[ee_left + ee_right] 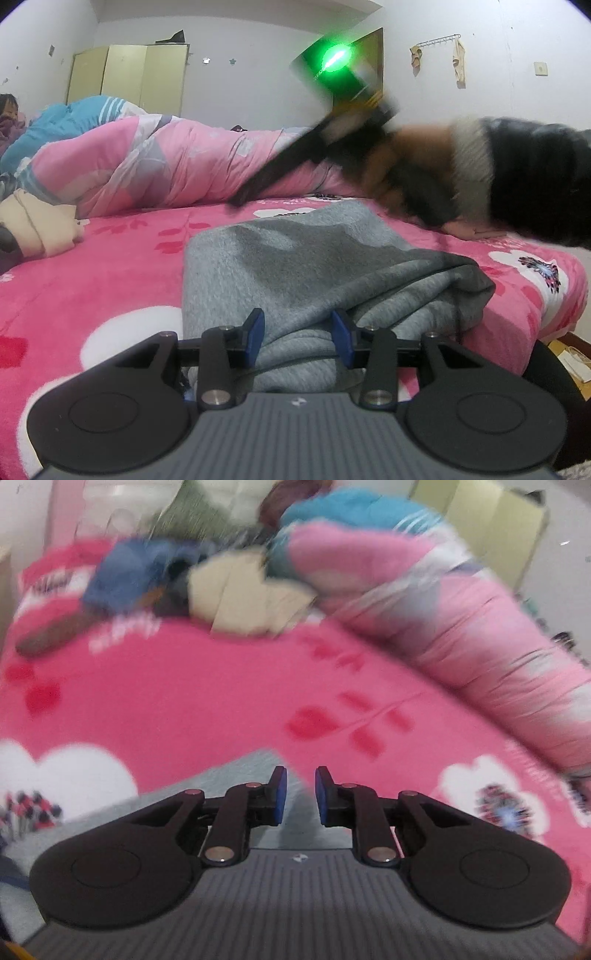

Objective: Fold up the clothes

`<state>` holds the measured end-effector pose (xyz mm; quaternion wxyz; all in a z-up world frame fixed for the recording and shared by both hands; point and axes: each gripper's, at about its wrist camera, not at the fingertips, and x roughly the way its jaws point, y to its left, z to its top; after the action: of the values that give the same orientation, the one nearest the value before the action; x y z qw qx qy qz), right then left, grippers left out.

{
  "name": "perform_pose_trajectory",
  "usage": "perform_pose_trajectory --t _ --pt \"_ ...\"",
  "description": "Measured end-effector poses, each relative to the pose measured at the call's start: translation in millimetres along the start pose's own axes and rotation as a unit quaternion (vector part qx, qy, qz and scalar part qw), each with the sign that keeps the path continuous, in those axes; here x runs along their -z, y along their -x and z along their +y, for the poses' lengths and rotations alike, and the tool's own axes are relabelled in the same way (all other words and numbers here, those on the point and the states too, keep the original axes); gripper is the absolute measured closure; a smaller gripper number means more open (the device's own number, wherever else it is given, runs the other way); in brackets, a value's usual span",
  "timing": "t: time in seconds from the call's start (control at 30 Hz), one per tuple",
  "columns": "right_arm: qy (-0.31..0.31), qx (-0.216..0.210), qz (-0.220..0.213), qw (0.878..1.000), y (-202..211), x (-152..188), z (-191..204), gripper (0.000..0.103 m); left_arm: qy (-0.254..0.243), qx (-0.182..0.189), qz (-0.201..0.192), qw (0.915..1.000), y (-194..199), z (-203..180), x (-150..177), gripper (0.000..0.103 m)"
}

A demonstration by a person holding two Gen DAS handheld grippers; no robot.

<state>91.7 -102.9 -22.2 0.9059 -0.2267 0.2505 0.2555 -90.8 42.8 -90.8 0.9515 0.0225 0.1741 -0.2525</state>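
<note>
- The grey garment (295,266) lies folded over on the pink flowered blanket (110,266), its near edge bunched.
- The left gripper (297,334) has that bunched edge between its blue pads (255,332), which press the cloth from both sides.
- The right gripper (300,795), blurred, stands part open with nothing between its fingers, above what seems the garment's corner.
- A pink quilt (166,162) lies rolled behind, with beige cloth (251,598) near it.

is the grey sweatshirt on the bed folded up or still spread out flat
Folded, at least partly. The grey fleece garment lies doubled in stacked layers on the pink floral blanket, and the left gripper straddles a bunched fold.
</note>
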Motion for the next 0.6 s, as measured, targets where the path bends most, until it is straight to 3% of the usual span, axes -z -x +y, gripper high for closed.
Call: perform_pose_trajectory --t 0.17,0.27,0.37,0.47,0.53,0.6 --pt "-0.05 0.086 -0.058 0.993 78 10 -45 0.088 -0.01 0.0 0.005 0.9999 0 -1 0 0.061" --pt "-0.087 0.099 -0.066 0.989 102 30 -67 0.088 -0.016 -0.004 0.009 0.9998 0 -3 -1 0.061" --pt "-0.129 0.037 -0.046 0.99 89 59 -75 0.089 -0.02 -0.011 0.014 0.9997 0 -6 -3 0.061" --pt "-0.135 0.018 0.023 0.99 36 94 -68 0.09 -0.028 -0.018 0.018 0.9993 -1 -10 -5 0.061" --pt "-0.167 0.016 -0.002 0.986 13 121 -67 0.09 -0.036 -0.023 0.021 0.9988 -1 -13 -6 0.06" --pt "-0.201 0.015 -0.01 0.979 18 118 -75 0.09 -0.045 -0.027 0.026 0.9983 0 -15 -8 0.059"
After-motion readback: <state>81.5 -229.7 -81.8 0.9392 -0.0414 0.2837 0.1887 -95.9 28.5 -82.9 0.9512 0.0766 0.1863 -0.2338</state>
